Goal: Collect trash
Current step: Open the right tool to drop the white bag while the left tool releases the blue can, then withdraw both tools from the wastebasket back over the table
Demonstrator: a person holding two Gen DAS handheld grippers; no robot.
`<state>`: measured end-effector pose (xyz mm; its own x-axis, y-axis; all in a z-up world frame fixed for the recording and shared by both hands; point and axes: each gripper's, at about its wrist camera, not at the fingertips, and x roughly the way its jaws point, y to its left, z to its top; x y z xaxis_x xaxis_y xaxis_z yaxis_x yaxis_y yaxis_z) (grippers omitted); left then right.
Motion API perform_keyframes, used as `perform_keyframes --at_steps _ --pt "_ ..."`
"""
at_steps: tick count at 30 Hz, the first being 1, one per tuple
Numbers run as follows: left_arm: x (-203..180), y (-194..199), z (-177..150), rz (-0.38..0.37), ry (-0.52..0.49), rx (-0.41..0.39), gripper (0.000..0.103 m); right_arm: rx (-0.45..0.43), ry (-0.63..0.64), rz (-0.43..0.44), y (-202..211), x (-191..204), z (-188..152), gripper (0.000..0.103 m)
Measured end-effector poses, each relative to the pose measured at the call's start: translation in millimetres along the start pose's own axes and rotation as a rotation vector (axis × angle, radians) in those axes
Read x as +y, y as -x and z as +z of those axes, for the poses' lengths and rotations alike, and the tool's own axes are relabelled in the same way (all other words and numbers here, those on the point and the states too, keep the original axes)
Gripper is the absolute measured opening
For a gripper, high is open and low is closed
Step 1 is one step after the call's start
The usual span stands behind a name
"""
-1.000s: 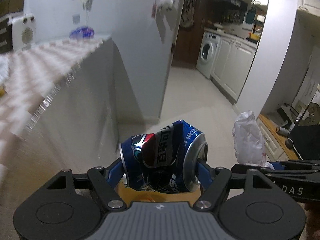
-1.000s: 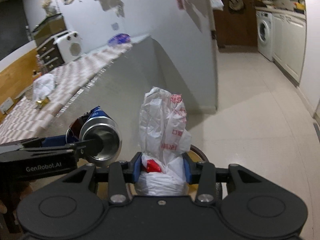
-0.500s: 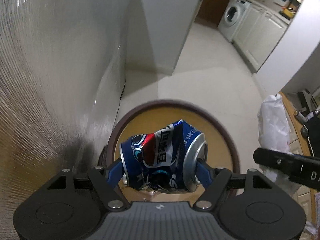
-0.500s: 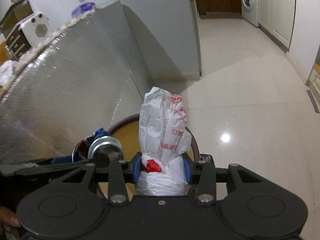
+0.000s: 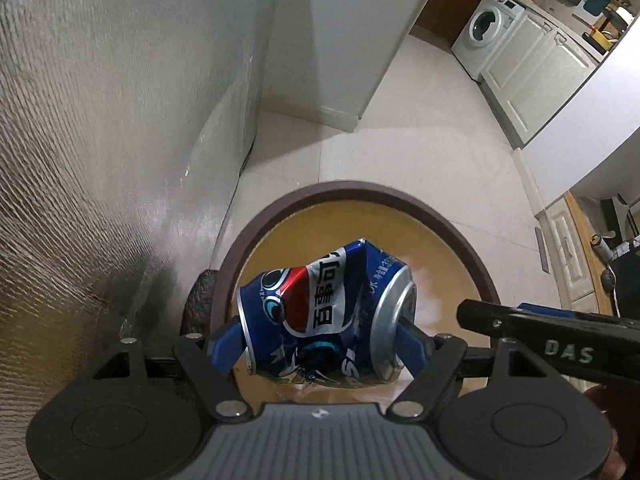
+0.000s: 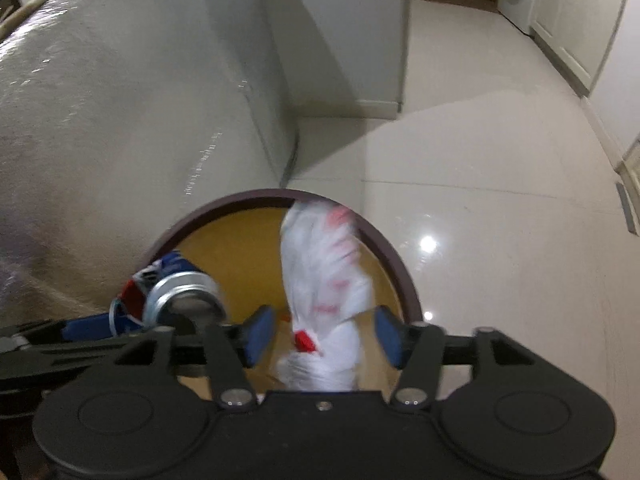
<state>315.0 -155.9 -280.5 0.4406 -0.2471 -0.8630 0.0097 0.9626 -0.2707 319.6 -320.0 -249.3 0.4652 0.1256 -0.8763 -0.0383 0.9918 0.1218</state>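
Observation:
My left gripper [image 5: 320,346] is shut on a crushed blue Pepsi can [image 5: 324,320] and holds it over the mouth of a round bin with a dark rim [image 5: 356,190] and a tan inside. The can also shows in the right wrist view [image 6: 176,292]. My right gripper [image 6: 324,338] is open over the same bin [image 6: 394,264]. A crumpled white plastic bag with red print [image 6: 324,280] is blurred between its blue pads [image 6: 258,334], loose from them and dropping. The right gripper's finger [image 5: 552,344] shows at the right of the left wrist view.
A silver foil-covered table side [image 5: 100,140] stands right beside the bin on the left. Pale tiled floor [image 6: 480,200] spreads to the right. A white wall corner [image 5: 344,40], a washing machine [image 5: 484,28] and white cabinets [image 5: 532,72] lie beyond.
Both grippers moved down over the bin. The right gripper has opened and let go of the white bag, which is falling. The left gripper still holds the can.

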Motion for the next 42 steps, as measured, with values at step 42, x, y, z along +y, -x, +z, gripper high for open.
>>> perform_keyframes --at_steps 42 --pt "-20 115 -48 0.161 -0.158 -0.032 0.103 -0.132 -0.103 0.034 112 -47 -76 0.103"
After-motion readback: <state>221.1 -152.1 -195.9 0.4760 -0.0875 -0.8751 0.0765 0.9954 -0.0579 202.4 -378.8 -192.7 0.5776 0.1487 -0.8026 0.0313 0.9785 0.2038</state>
